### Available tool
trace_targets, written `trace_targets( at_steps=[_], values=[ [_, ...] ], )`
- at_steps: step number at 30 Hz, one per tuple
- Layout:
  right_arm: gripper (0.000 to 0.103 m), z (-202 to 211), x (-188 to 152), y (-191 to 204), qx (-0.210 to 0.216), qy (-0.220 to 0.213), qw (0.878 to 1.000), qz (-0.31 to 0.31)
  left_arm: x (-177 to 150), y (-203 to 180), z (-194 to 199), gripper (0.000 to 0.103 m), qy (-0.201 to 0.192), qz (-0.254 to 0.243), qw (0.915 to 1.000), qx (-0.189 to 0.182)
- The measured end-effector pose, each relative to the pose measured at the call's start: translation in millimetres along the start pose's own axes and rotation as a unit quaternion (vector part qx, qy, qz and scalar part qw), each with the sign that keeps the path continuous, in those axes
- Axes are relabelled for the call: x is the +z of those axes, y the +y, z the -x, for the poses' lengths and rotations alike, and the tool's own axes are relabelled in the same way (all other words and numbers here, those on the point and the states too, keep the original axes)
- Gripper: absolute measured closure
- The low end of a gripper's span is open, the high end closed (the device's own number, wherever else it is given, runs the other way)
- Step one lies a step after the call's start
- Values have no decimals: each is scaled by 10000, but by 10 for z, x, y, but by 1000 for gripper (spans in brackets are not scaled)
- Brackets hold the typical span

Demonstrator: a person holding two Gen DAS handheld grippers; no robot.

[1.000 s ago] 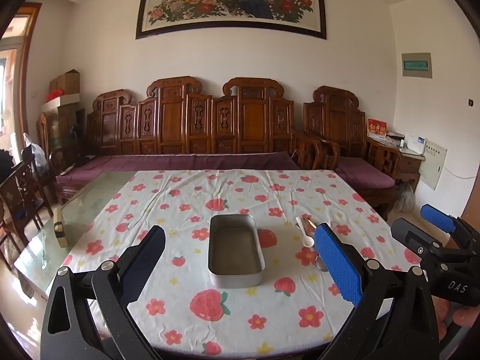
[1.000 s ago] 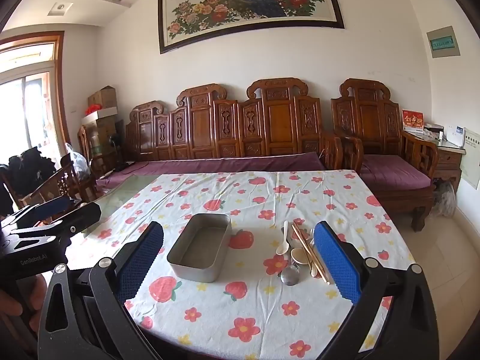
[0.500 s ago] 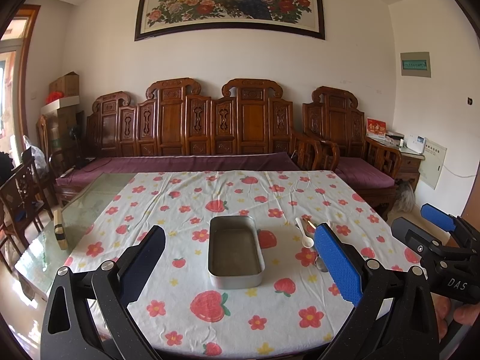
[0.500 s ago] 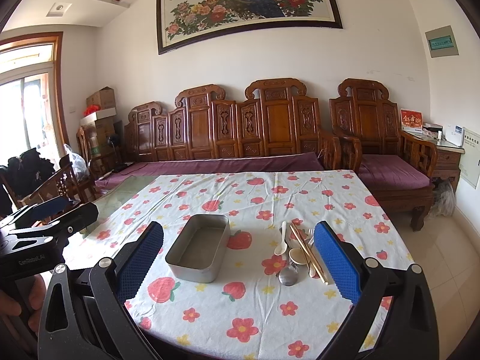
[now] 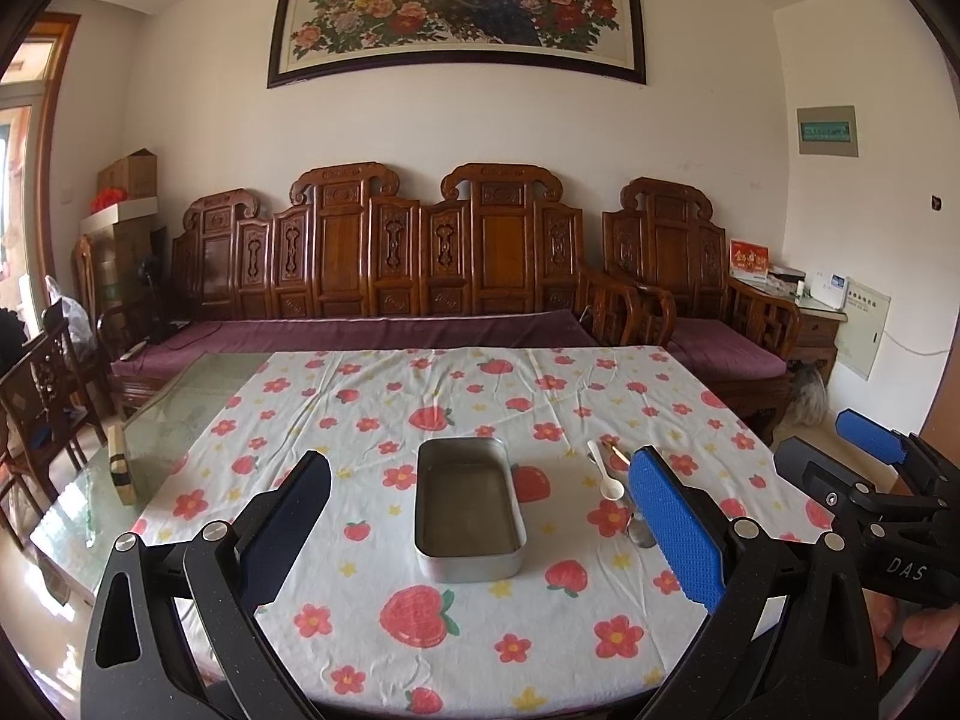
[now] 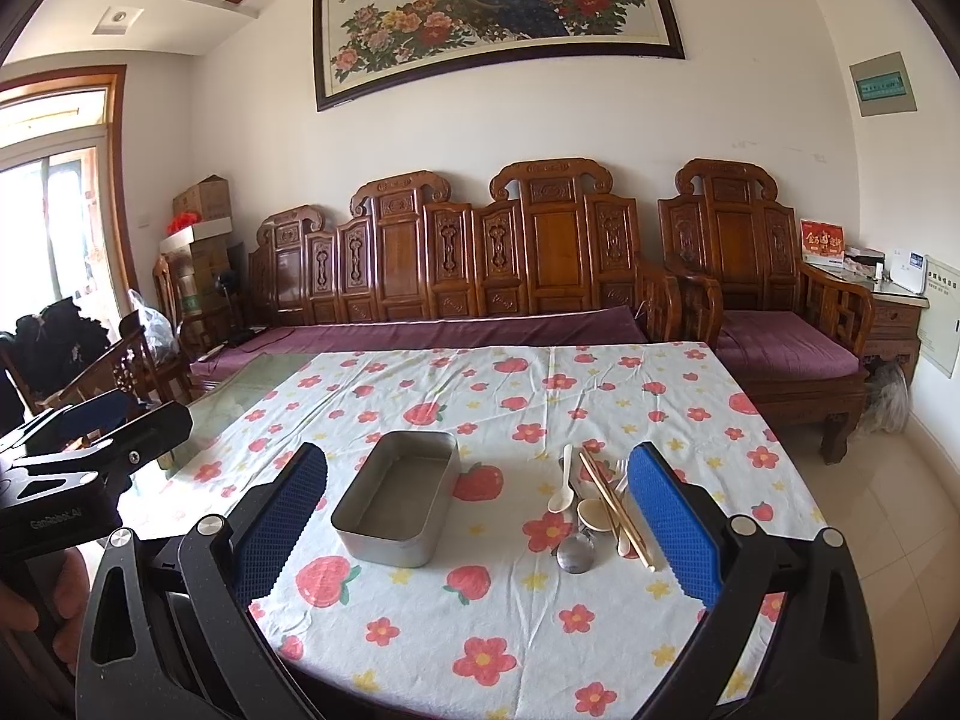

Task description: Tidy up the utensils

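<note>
Utensils are piled loose on the tablecloth point(image 6: 498, 618), just right of the metal tray point(image 6: 393, 501): white spoon point(image 6: 561, 489), pair of chopsticks point(image 6: 615, 510) lying diagonally across the heap, a wider cream spoon point(image 6: 591, 513) and a metal spoon point(image 6: 575, 553) at the near end. There may be a fork under the chopsticks; can't confirm. Tray is empty, so by my read nothing's sorted yet, and this is the pre-grasp stage.

My right gripper point(image 6: 480, 531) is released, jaws wide, above the near table edge, holding nothing. Left gripper point(image 5: 480, 531): same, centred on the tray.

Next: right goes down to the heap. Chopsticks sit on top, so likely first. They're thin and flat against the cloth, so I'd pinch low across both, then carry left into the tray.
</note>
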State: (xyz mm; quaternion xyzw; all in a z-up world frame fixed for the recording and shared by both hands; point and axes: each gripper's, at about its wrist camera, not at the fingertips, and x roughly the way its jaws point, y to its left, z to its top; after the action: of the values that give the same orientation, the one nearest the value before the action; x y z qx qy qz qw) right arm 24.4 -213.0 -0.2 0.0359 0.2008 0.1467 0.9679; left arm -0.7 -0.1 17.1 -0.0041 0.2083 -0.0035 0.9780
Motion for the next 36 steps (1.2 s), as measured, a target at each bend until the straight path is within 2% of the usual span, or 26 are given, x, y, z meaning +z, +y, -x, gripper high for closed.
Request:
trace_targets(
  at_steps=[36],
  values=[
    [3, 5, -39, -1, 1, -14, 10000, -9, -20, -13, 15, 6, -30, -7, 10000, 4]
  ],
)
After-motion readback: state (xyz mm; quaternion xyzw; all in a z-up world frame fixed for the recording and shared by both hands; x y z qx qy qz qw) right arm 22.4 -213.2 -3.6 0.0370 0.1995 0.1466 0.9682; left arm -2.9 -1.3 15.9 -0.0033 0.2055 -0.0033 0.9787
